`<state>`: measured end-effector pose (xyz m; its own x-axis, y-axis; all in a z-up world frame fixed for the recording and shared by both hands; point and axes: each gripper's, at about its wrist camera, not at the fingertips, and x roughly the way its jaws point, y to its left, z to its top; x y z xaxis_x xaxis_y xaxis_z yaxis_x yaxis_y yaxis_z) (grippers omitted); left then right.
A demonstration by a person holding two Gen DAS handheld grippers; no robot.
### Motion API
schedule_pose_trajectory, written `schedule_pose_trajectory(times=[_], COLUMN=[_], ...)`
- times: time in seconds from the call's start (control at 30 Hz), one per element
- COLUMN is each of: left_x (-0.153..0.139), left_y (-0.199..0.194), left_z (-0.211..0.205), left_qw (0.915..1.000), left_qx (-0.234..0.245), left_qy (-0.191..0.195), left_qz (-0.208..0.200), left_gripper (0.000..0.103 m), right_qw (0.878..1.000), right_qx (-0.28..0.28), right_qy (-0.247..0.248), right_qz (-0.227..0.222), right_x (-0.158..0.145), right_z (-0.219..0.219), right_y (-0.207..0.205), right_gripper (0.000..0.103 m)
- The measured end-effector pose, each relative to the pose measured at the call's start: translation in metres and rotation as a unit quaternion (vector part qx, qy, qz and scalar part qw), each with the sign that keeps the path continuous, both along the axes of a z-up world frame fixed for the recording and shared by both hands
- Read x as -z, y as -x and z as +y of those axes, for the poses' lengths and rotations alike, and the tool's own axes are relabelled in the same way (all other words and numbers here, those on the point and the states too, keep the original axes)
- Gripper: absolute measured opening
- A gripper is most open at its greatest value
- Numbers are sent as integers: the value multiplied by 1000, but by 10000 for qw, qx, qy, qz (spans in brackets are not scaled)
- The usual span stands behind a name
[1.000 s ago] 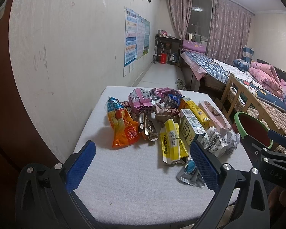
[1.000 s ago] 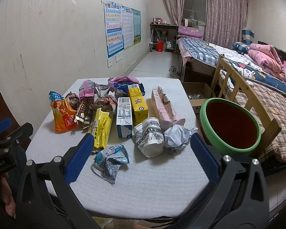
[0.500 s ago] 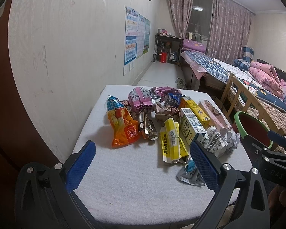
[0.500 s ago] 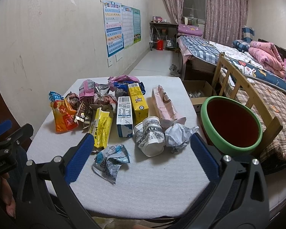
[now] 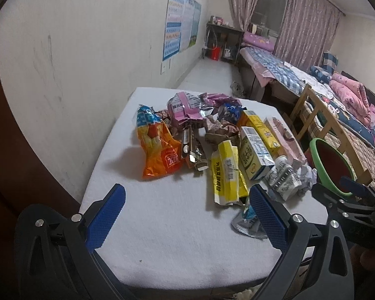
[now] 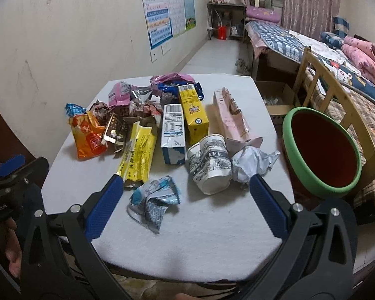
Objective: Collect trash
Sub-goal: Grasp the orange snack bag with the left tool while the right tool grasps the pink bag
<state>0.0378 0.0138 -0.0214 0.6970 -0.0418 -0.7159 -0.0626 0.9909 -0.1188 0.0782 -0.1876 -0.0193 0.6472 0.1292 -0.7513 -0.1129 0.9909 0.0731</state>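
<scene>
Both grippers, left gripper (image 5: pixel 185 215) and right gripper (image 6: pixel 186 203), hover spread; pinch the crumpled silver wrapper (image 6: pixel 155 201) first, then drop it into the green bin (image 6: pixel 321 150).

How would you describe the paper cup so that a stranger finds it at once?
On the white table, look near the green bin. The paper cup lies on its side beside a crumpled white paper ball; only it is round, with black-and-white print.

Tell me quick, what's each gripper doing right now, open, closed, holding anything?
Left gripper: open, holding nothing, above the white table.
Right gripper: open, holding nothing, above the crumpled silver wrapper.
</scene>
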Motion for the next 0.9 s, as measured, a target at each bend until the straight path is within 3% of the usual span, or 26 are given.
schedule_pose_trajectory(times=[0.43, 0.9], left_x=[0, 44], left_y=[-73, -137], left_z=[33, 50], left_qw=[9994, 9963], left_qx=[-342, -495], left_qy=[2, 140], left_qz=[26, 682], left_gripper=[95, 95], right_qw=[9988, 9914], right_qx=[138, 74], right_qy=[419, 898], right_qz=[230, 952], right_x=[11, 58], right_z=[-38, -54], right_y=[-84, -181], right_gripper=[100, 99])
